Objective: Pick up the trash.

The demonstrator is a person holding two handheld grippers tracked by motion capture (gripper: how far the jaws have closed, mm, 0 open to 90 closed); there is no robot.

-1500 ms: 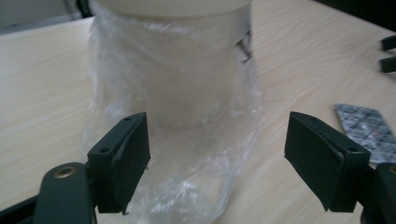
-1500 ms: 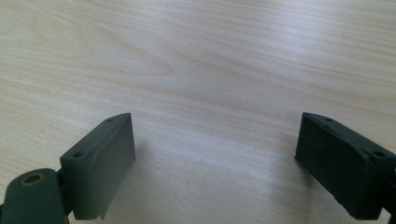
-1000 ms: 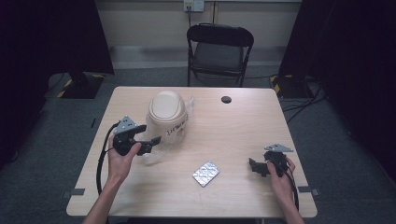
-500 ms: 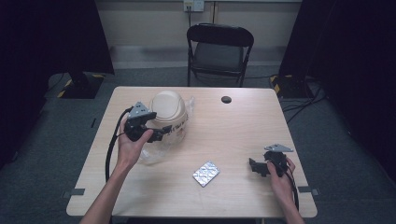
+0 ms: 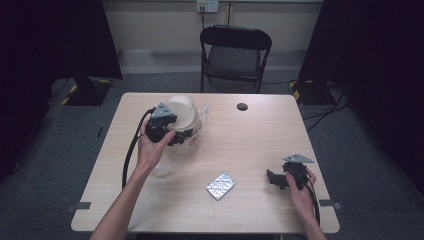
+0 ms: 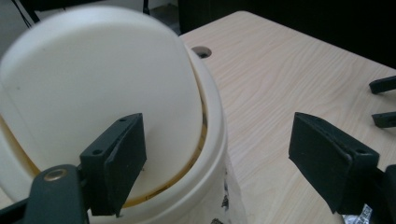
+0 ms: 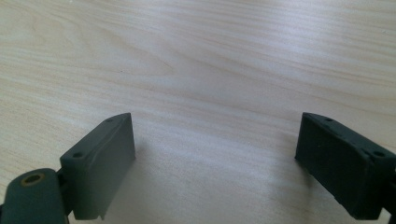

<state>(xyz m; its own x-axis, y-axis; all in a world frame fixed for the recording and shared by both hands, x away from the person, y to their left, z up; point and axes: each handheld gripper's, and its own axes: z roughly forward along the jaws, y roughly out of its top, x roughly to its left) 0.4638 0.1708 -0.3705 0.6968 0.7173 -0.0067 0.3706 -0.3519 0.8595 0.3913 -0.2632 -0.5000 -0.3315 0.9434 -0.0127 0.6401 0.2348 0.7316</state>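
Observation:
A cream bin (image 5: 184, 116) with a domed swing lid (image 6: 93, 88) stands at the table's back left, with clear plastic (image 5: 165, 165) trailing at its base. My left gripper (image 5: 183, 136) is open at the bin's near side. In the left gripper view (image 6: 217, 126) one jaw lies in front of the lid and the other hangs over bare table. A silver foil packet (image 5: 220, 186) lies flat near the front middle. My right gripper (image 5: 273, 179) rests low at the front right, open over bare wood (image 7: 215, 121), with nothing between its jaws.
A black round grommet (image 5: 242, 106) sits in the wooden table (image 5: 260, 140) towards the back. A black folding chair (image 5: 235, 52) stands beyond the far edge. The right gripper's jaws (image 6: 383, 100) appear far off in the left gripper view.
My left gripper has moved forward and to the right, up from the table beside the bin to the bin's lid. The right gripper and the foil packet have stayed where they were.

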